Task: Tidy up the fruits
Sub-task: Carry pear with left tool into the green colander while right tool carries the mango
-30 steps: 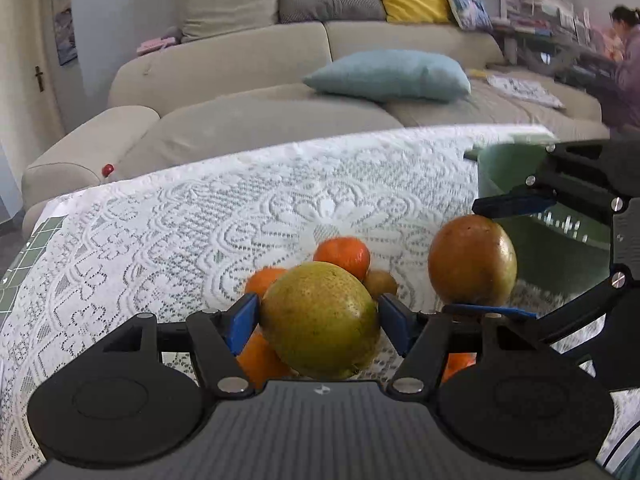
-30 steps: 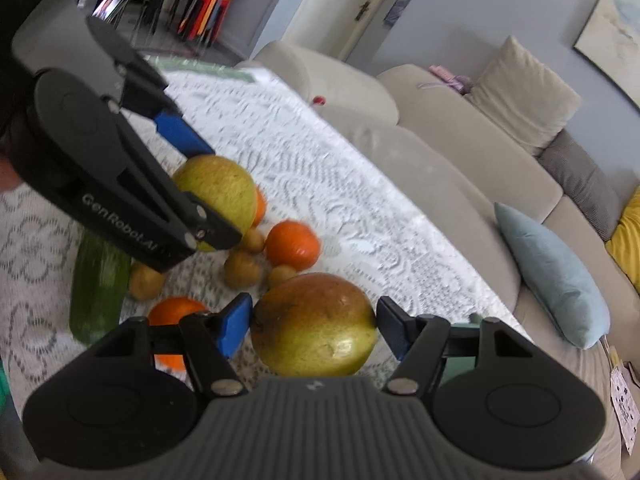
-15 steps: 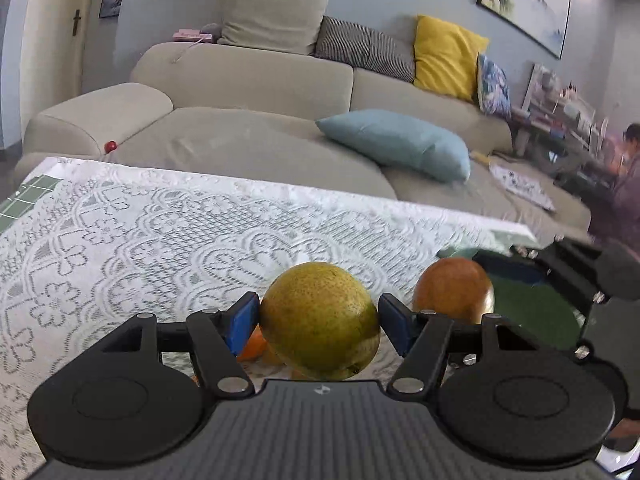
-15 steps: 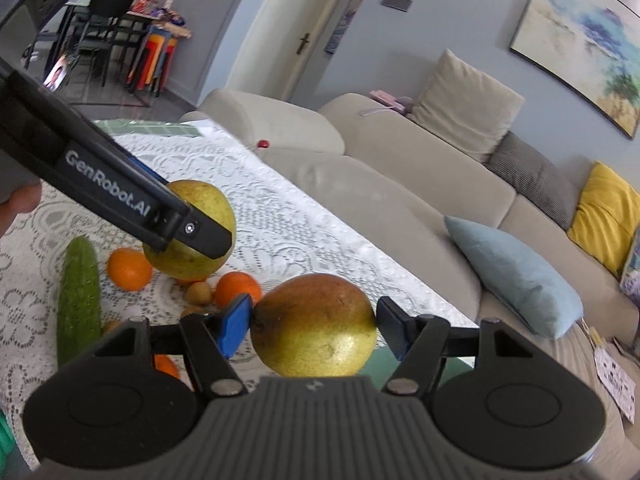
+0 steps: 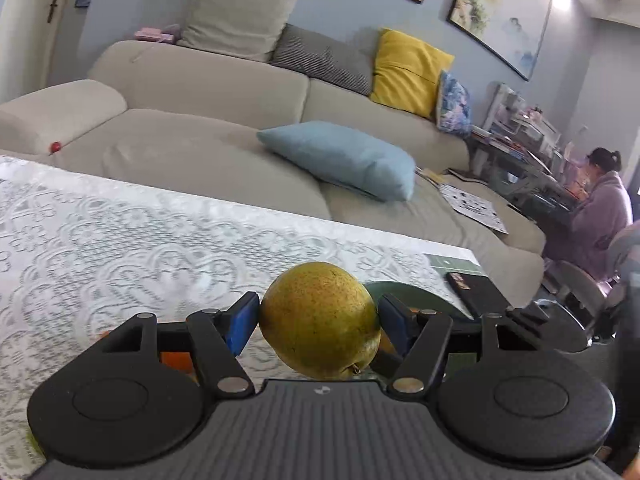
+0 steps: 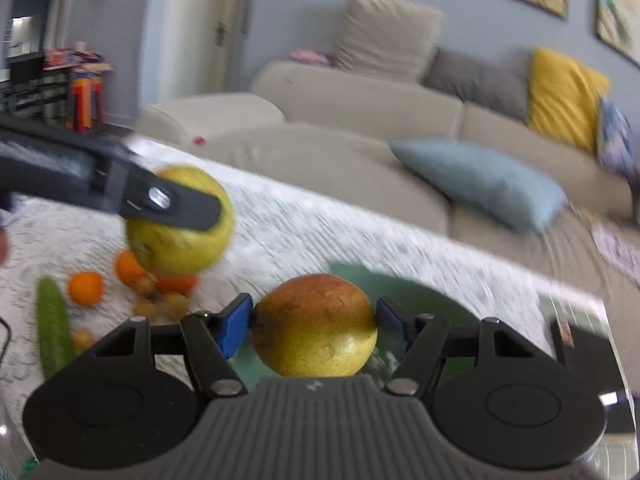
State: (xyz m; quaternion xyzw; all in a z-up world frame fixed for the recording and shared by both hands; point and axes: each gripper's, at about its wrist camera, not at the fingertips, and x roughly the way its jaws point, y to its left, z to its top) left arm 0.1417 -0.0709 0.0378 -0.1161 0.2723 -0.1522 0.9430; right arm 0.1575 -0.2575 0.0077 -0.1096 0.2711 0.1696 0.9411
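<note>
My left gripper is shut on a yellow-green pear and holds it above the lace tablecloth; that pear also shows in the right wrist view. My right gripper is shut on a red-yellow pear, held over a green bowl. The bowl's rim shows behind the left pear. Several oranges and small brown fruits lie on the cloth at left.
A cucumber lies at the far left. A dark phone lies by the table's right edge. A beige sofa with cushions stands beyond the table. A person sits at the far right.
Both grippers have lifted with their pears and swung right toward the green bowl. The fruit pile has dropped low and left in the views.
</note>
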